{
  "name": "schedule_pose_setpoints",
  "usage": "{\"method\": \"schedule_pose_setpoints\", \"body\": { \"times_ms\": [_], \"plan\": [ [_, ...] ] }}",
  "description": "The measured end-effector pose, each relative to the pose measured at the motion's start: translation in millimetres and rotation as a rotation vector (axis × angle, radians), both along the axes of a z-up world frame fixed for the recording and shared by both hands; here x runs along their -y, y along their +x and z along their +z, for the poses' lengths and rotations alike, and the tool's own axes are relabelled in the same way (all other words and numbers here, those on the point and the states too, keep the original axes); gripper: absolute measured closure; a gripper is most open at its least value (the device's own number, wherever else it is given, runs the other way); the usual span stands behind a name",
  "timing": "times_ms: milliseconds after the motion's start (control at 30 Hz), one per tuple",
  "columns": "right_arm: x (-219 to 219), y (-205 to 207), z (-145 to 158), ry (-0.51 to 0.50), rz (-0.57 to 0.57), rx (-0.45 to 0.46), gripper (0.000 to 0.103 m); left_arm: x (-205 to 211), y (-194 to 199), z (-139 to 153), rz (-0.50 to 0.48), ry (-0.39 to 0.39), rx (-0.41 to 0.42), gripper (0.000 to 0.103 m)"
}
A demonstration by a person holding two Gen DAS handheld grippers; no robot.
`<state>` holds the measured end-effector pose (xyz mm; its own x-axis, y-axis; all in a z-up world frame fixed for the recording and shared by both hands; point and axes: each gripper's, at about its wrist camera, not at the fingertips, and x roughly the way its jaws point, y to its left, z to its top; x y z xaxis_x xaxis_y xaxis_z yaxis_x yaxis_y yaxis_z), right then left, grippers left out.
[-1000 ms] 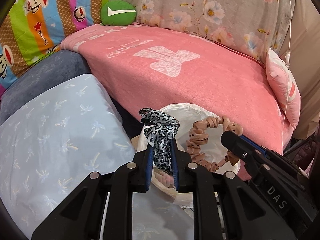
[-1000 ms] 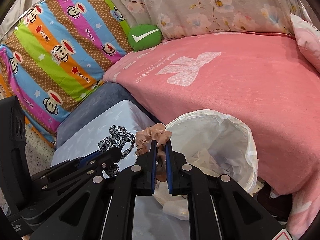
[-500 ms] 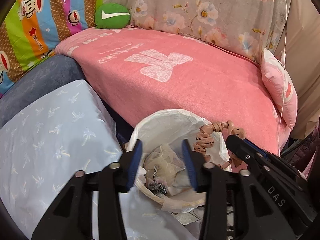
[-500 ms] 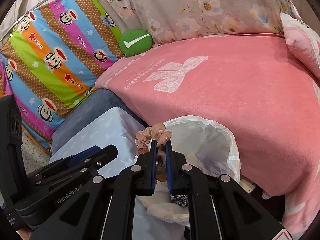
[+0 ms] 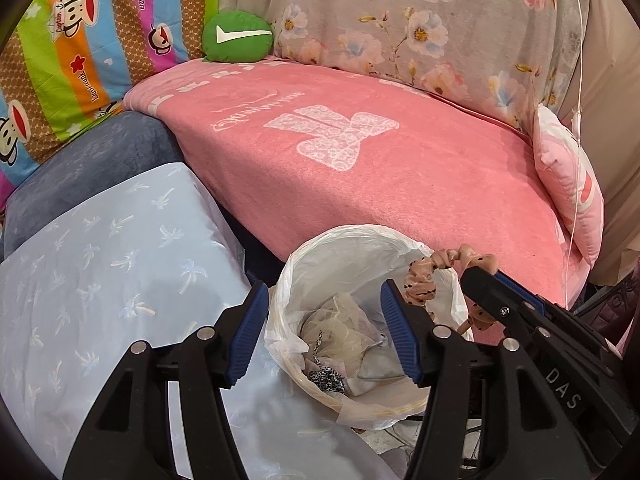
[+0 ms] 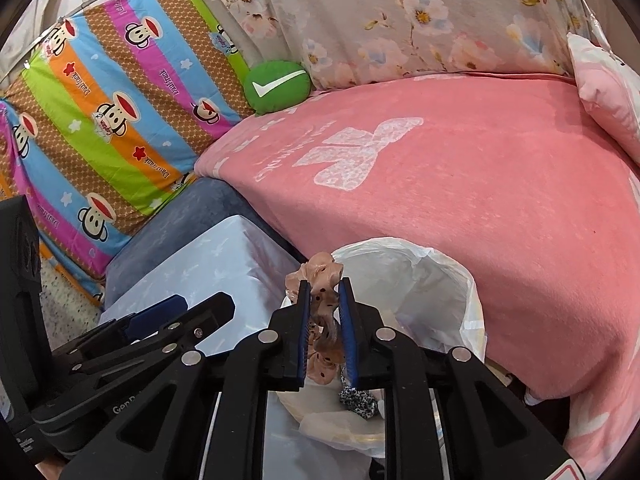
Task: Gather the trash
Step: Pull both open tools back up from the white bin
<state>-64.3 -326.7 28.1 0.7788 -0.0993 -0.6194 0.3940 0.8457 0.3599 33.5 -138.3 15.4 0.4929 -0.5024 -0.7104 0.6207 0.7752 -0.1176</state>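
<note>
A bin lined with a white plastic bag stands against the pink bed; it also shows in the right wrist view. The leopard-print scrunchie lies inside the bin among crumpled trash, also seen in the right wrist view. My left gripper is open and empty above the bin's near rim. My right gripper is shut on a peach dotted scrunchie and holds it over the bin's left rim; this scrunchie also shows in the left wrist view.
A pale blue cloth with palm prints covers the surface left of the bin. The pink blanket bed lies behind, with a green cushion, a striped monkey-print cover and a pink pillow.
My left gripper opened and dropped the leopard-print scrunchie into the bin, then opened wider. My right gripper still holds the peach scrunchie and has shifted slightly over the bin.
</note>
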Motion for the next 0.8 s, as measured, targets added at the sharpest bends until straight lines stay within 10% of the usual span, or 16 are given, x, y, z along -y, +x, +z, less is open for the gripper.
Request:
{"method": "schedule_pose_setpoints", "body": {
  "times_ms": [800],
  "plan": [
    [-9.5, 4.2, -1.5, -0.037, 0.047, -0.034, 0.077, -15.0, -0.4, -3.1, 0.038, 0.009, 0.010, 0.035]
  ]
}}
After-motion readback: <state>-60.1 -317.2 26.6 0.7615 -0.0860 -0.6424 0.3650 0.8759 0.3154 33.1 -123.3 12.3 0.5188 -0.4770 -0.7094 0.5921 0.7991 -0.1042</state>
